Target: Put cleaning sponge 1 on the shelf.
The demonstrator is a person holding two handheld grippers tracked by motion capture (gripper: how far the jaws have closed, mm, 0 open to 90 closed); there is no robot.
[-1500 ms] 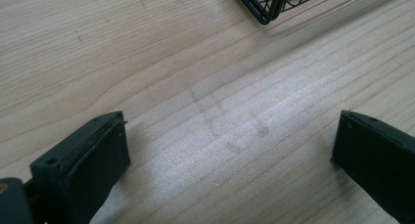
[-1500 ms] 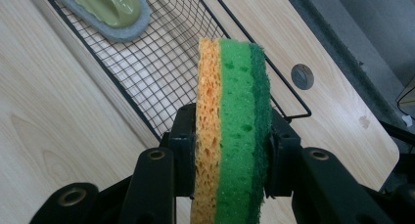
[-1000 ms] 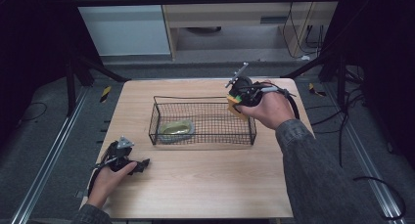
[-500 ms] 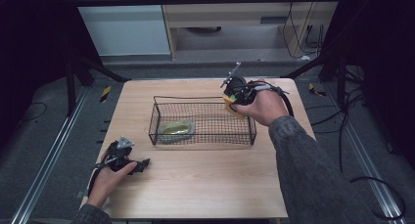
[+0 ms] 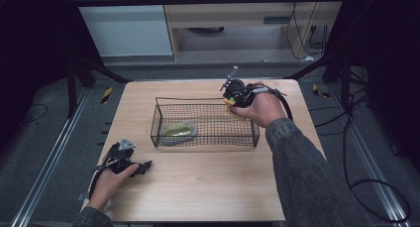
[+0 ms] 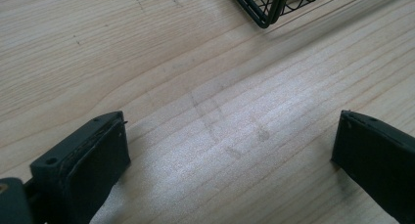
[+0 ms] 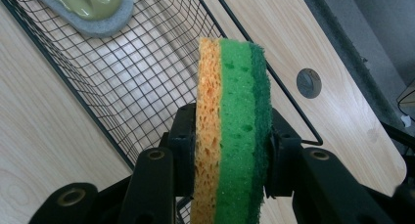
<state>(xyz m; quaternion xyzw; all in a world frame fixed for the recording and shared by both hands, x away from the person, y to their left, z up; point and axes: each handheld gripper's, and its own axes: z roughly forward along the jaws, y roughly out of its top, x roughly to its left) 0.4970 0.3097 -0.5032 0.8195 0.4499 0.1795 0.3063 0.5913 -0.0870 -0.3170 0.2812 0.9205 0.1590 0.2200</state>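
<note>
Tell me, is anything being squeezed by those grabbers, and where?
The right hand-held gripper pinches a sponge across its flat faces, orange one side, dark green the other. The left hand-held gripper is open over the table, holding nothing.

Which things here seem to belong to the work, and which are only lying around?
Probably in the work: sponge, clamped in the right gripper; wire basket; green item lying in it.
Only around: open left gripper, resting; cables on floor.

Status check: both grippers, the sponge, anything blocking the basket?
Left gripper open, idle on the table. Right gripper shut on sponge, above wire basket right end. Green pad at basket's left end; drop spot clear.
</note>
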